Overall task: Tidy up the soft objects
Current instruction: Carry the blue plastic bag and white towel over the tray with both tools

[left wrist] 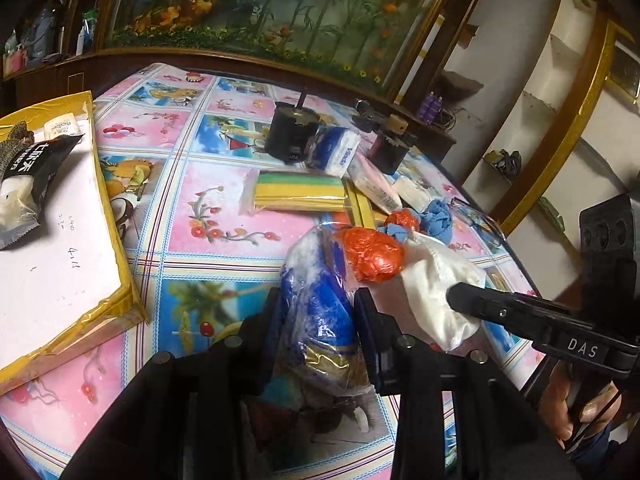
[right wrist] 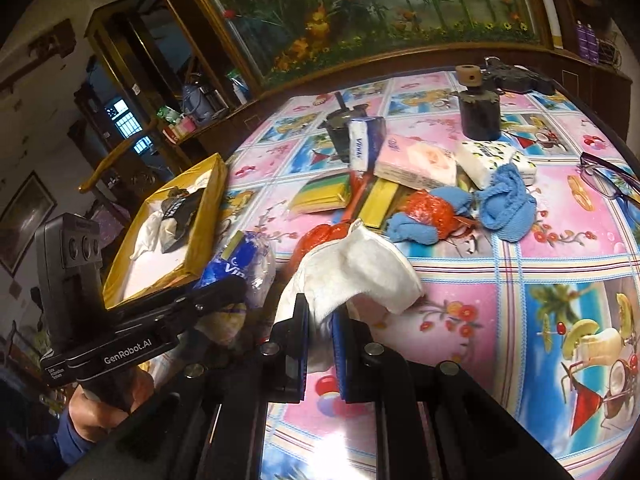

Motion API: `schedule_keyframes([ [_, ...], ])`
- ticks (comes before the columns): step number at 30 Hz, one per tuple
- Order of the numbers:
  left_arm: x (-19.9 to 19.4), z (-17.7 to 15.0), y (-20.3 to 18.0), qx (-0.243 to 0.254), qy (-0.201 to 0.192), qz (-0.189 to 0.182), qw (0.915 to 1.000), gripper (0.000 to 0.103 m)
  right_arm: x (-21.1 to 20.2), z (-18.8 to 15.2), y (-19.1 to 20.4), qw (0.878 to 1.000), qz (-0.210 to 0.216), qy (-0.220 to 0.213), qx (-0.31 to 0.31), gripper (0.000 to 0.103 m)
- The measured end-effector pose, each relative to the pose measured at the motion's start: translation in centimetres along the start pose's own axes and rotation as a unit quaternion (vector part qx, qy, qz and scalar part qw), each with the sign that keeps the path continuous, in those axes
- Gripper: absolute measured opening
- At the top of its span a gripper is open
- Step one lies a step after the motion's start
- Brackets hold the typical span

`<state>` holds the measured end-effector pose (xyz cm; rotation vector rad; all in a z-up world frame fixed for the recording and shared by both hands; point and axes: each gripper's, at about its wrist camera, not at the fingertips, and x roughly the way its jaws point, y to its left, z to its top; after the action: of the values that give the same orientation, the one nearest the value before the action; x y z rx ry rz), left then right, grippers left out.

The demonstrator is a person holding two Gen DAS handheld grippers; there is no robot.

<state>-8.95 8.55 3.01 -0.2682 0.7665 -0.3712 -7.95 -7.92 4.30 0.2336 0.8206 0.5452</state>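
My left gripper (left wrist: 320, 316) is shut on a blue and white tissue pack (left wrist: 316, 292) in crinkled plastic, held just above the table. Beside it on the right, my right gripper (right wrist: 320, 324) is shut on a white padded cloth (right wrist: 360, 272), which hangs over its fingers. In the right wrist view the left gripper (right wrist: 228, 292) shows at the left with the tissue pack (right wrist: 240, 260). In the left wrist view the right gripper (left wrist: 464, 300) presses into the white cloth (left wrist: 436, 288). An orange plastic bag (left wrist: 374, 258) lies right behind both.
A yellow box (left wrist: 120, 240) with a white floor holds a black snack packet (left wrist: 28, 176) at the left. Mid-table lie a yellow-green sponge pack (left wrist: 300, 190), more tissue packs (right wrist: 416, 164), blue cloths (right wrist: 506, 200), two dark cylinders (right wrist: 478, 112) and glasses (right wrist: 608, 180).
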Motion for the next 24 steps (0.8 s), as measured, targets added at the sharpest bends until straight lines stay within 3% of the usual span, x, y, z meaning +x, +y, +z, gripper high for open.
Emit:
schedule_keyframes([
  [24,-3.7,-0.7,2.7,-0.051,-0.046,-0.008,0.9976,0.035,-0.4,-0.6,3.6,0.999,0.027,-0.011,-0.039,0.012],
])
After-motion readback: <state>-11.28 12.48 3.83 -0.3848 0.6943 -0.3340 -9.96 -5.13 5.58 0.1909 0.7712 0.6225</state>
